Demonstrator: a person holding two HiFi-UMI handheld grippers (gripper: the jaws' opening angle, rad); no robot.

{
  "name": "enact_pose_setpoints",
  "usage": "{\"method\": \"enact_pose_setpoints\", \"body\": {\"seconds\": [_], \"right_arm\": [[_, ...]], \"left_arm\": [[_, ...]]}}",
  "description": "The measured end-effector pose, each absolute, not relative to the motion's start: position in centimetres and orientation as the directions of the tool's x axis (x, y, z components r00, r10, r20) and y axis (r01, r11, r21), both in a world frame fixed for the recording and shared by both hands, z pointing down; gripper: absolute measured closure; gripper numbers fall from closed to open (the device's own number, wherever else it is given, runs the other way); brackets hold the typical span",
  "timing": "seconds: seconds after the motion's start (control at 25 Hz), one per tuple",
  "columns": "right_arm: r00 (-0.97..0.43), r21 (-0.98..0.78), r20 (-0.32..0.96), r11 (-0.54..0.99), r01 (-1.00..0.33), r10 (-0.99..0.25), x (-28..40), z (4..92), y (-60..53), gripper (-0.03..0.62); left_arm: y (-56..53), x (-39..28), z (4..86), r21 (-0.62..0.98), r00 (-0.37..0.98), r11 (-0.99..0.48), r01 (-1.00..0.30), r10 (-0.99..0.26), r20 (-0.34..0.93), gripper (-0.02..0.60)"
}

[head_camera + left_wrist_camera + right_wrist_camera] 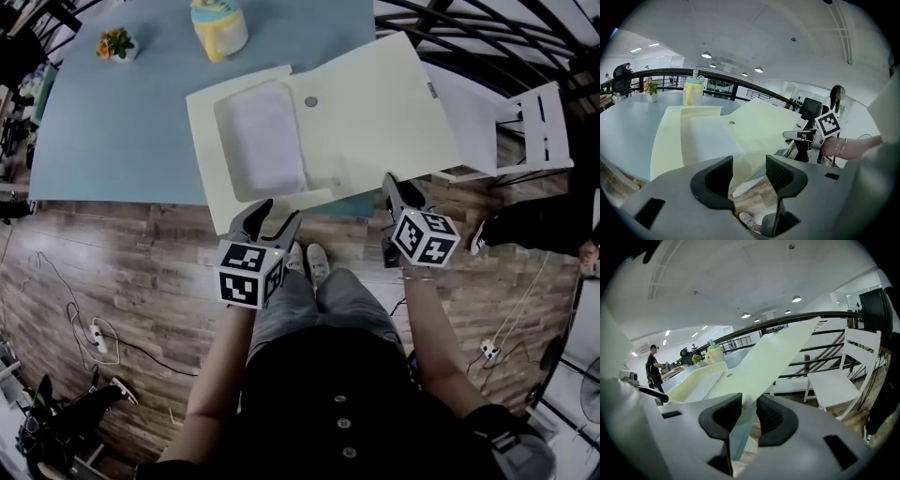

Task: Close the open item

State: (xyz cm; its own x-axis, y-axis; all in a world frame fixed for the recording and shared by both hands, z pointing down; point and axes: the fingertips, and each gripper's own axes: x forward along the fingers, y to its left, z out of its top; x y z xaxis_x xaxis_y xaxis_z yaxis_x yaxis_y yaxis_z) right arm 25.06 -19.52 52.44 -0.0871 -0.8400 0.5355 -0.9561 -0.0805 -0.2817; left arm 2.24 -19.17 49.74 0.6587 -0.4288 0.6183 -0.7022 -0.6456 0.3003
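Presently my right gripper pinches only the edge of the box lid, open past the table rim, left gripper spread and empty; I judge the thin panel may slip or buckle.

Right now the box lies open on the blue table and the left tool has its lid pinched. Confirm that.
Wrong tool: the right tool pinches the lid, as the right gripper view shows. The left tool stands open, pressing on nothing. The box does lie open on the blue table.
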Motion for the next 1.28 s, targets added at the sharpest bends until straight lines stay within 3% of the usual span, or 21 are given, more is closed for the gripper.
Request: {"method": "enact_pose_setpoints", "body": {"seconds": [0.4, 0.72, 0.96, 1.28], "right_arm": [[-0.111, -0.264, 0.497, -0.029, -0.964, -0.860, 24.2, 51.0, -19.6, 0.533], [-0.122, -0.233, 0.494, 0.003, -0.972, -0.861, 23.5, 50.4, -19.6, 0.539], [-0.125, -0.208, 0.495, 0.023, -0.978, -0.860, 23.3, 50.3, -19.8, 0.539], [-0.140, -0.191, 0.484, 0.052, -0.980, -0.864, 22.7, 49.8, -19.7, 0.548]], "left_arm": [[-19.3, 2.5, 50.1, 0.284, 0.651, -0.645, -0.709, -0.445, 0.614, 0.362], [-20.7, -1.1, 49.5, 0.222, 0.577, -0.587, -0.778, -0.529, 0.622, 0.360], [-21.2, -4.6, 49.9, 0.149, 0.476, -0.513, -0.845, -0.595, 0.647, 0.320], [-20.6, -6.1, 50.9, 0.114, 0.436, -0.498, -0.860, -0.599, 0.672, 0.318]]}}
